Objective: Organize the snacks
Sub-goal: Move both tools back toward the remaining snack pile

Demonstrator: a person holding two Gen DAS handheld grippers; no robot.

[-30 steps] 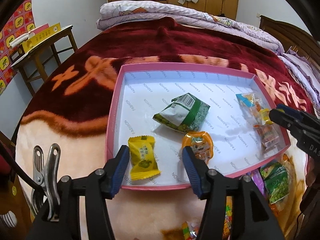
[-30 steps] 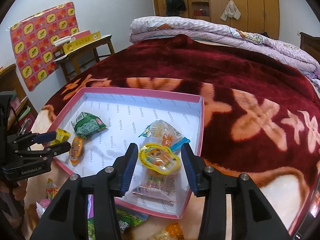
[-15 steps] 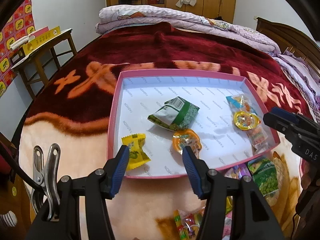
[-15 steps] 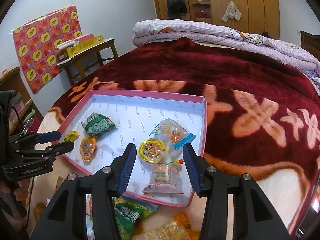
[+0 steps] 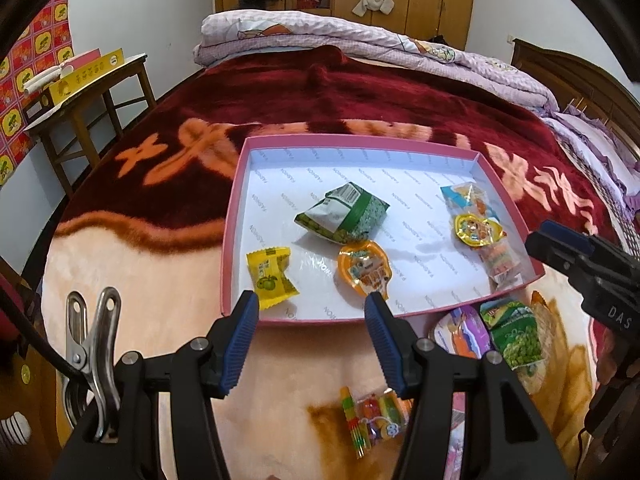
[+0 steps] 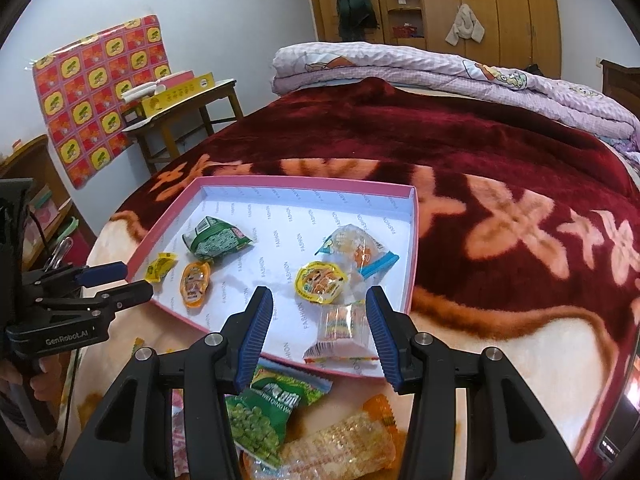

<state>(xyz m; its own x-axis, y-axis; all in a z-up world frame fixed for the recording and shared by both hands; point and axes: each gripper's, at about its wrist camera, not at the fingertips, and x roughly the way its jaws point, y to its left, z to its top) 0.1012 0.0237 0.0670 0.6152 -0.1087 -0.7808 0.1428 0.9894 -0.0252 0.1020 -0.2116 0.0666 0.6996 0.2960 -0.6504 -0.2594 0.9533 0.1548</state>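
A: Pink-rimmed tray [image 5: 232,216] on the red blanket [image 5: 320,96]; we count six snacks inside: green bag [image 5: 344,216], yellow candy [image 5: 270,278], orange jelly cup [image 5: 364,268], yellow jelly cup [image 5: 476,230], clear blue-edged bag [image 5: 466,198], rainbow pack [image 5: 500,264].

B: Noted. We read "FASHION" repeated across the tray liner. Tongs?

A: Left gripper [image 5: 308,312] has its jaws apart, nothing between the pads, hanging over the near rim. Right gripper [image 6: 318,322] likewise apart and empty, just above the rainbow pack.

B: Outside the tray we see more snacks on the blanket: pea bag [image 6: 260,412], orange cracker pack [image 6: 344,448], purple cup [image 5: 464,332], small gummy pack [image 5: 372,416].

A: The other gripper's body reads "GenRobot.AI". Beside the bed, a wooden table [image 6: 192,108] bears a yellow box [image 6: 180,94]. Nothing blocks the tray.
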